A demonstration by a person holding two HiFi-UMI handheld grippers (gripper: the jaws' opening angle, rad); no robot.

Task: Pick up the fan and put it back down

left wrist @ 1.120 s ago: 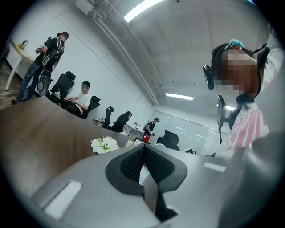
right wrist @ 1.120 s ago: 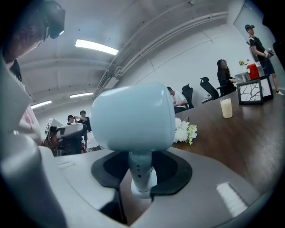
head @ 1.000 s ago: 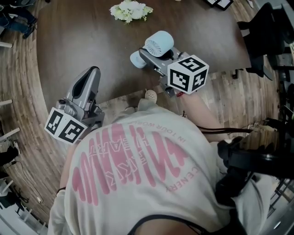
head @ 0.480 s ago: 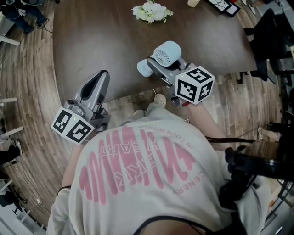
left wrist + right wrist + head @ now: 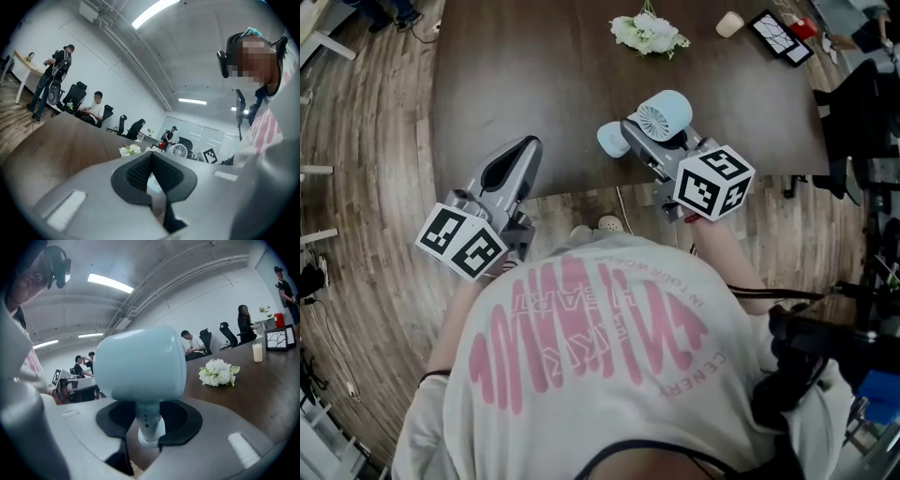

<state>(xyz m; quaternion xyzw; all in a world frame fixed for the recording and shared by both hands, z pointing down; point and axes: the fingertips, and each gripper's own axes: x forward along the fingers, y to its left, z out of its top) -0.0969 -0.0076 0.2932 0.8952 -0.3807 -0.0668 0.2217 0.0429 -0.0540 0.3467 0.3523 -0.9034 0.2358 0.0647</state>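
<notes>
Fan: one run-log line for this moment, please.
fan: upright, stem clamped | right hand-held gripper: shut on fan | left hand-held gripper: shut, empty | table: under fan

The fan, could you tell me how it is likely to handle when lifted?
Probably top-heavy: the fan carries a big head on a thin stem, so it may tip. Its smooth shell looks rigid, possibly slippery.
</notes>
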